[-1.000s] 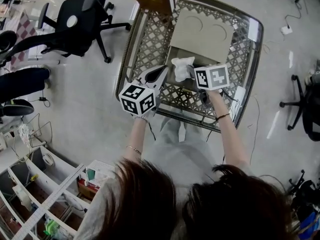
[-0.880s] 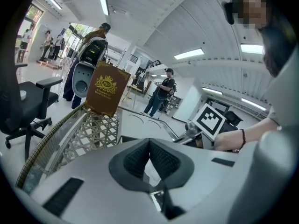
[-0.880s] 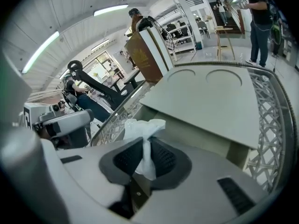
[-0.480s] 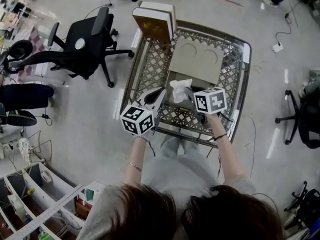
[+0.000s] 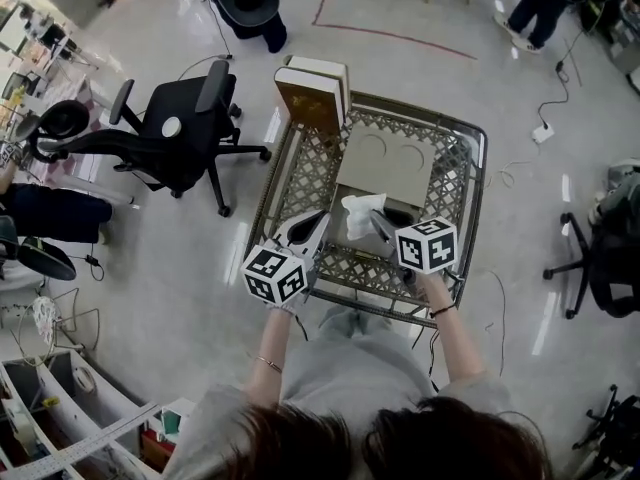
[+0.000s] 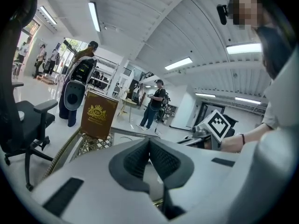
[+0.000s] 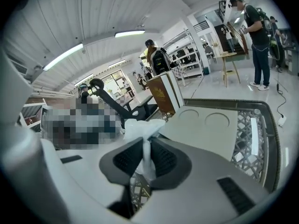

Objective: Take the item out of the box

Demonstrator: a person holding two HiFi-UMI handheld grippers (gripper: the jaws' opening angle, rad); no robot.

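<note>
**Head view with both gripper views: white item pinched over the lattice cart**

Places are given relative to the lattice cart (image 5: 478,168), a metal basket with an openwork bottom standing in front of the person. Left of the cart stands a black office chair (image 5: 180,133). On the cart's far-left corner a brown box with a gold crest (image 5: 308,106) stands upright; the left gripper view shows its crested face (image 6: 97,114).

Over the cart's near-left part hangs the left gripper (image 5: 318,218). In its own view the jaws are closed together with nothing between them (image 6: 149,146).

Inside the cart, toward its far side, lies a beige box (image 5: 388,158) whose flat top panel bears two round marks. At that box's near edge, about mid-cart, sits the crumpled white item (image 5: 360,211). The right gripper (image 5: 377,220), over the cart's near-right part, holds it. In the right gripper view the jaws stand narrow and pinch the item's lower part (image 7: 145,158), while its bunched top (image 7: 142,127) rises above the pads. Whether the item's lower end has cleared the box cannot be told.
</note>
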